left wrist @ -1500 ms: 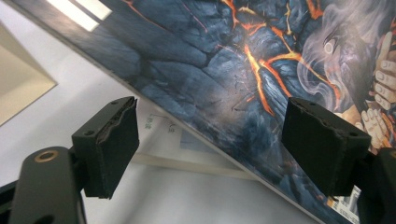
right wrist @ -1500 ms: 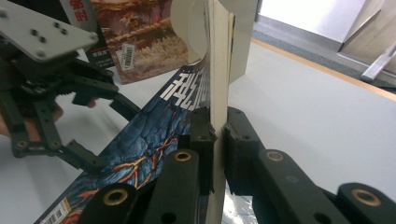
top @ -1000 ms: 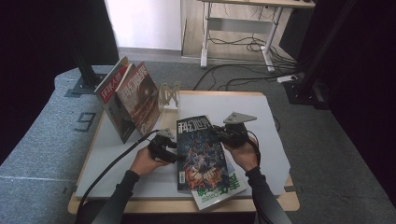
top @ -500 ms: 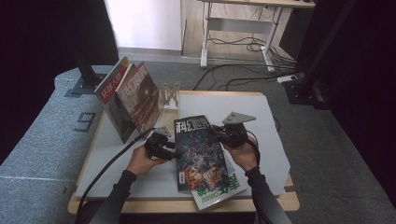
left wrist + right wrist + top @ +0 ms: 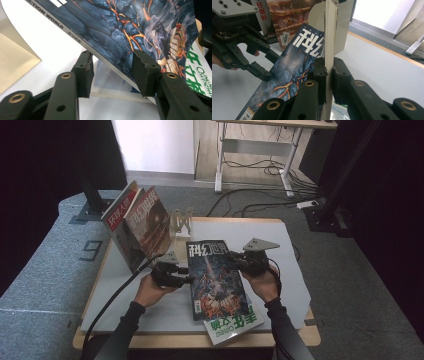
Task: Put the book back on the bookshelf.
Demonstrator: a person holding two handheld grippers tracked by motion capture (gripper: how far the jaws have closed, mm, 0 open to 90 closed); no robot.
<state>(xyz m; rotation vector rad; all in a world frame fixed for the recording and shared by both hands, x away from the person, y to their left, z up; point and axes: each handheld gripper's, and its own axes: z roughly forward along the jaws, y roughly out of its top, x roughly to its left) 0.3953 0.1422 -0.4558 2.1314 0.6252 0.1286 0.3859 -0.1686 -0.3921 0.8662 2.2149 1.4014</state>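
Blue-covered magazine [image 5: 216, 272] raised off the bench [image 5: 280, 245] at mid-front, above a green-lettered magazine [image 5: 234, 324]. Right tongs [image 5: 329, 68] clamped on its right edge; left tongs [image 5: 112, 67] just closing, straddling its left edge, pads not yet pressing.

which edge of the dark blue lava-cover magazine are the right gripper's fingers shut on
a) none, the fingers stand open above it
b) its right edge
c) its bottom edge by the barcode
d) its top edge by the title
b: in the high view the right gripper sits at the right edge of the dark blue magazine, and the right gripper view shows its fingers pressed together on that thin edge.
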